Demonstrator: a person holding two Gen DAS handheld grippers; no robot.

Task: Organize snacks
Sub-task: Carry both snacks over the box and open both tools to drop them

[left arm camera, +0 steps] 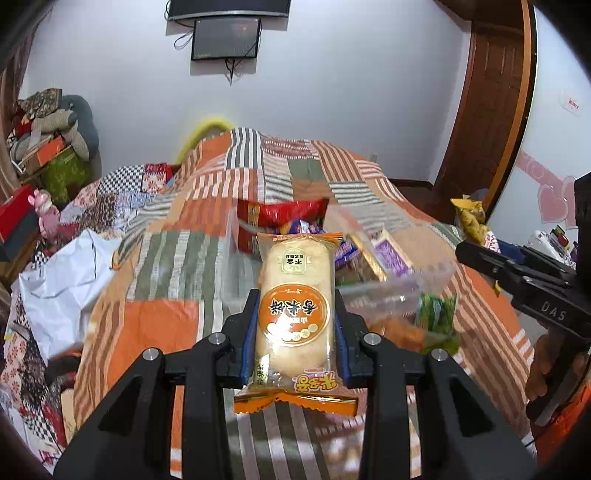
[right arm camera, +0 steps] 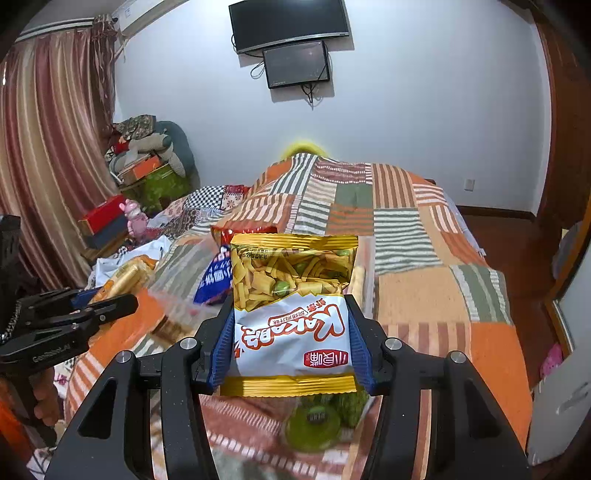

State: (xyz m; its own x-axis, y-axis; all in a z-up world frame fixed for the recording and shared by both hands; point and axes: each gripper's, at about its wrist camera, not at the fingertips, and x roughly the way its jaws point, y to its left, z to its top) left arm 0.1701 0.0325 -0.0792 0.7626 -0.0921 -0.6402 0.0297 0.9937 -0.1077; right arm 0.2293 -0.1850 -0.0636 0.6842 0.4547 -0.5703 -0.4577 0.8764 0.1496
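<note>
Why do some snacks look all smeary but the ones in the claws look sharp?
Left wrist view: the orange rice-cracker packet is crisp; the clear plastic container behind blurs. Right wrist view: the yellow-and-white snack bag is sharp; the green packets below smear.

A patchwork quilt (right arm camera: 406, 236) in orange, green and striped squares covers the bed. Two dark screens (right arm camera: 291, 26) hang on the white wall, striped curtains (right arm camera: 48, 147) at left. A pink toy (right arm camera: 135, 219), perhaps a rabbit, sits beside a red box (right arm camera: 101, 214).
</note>
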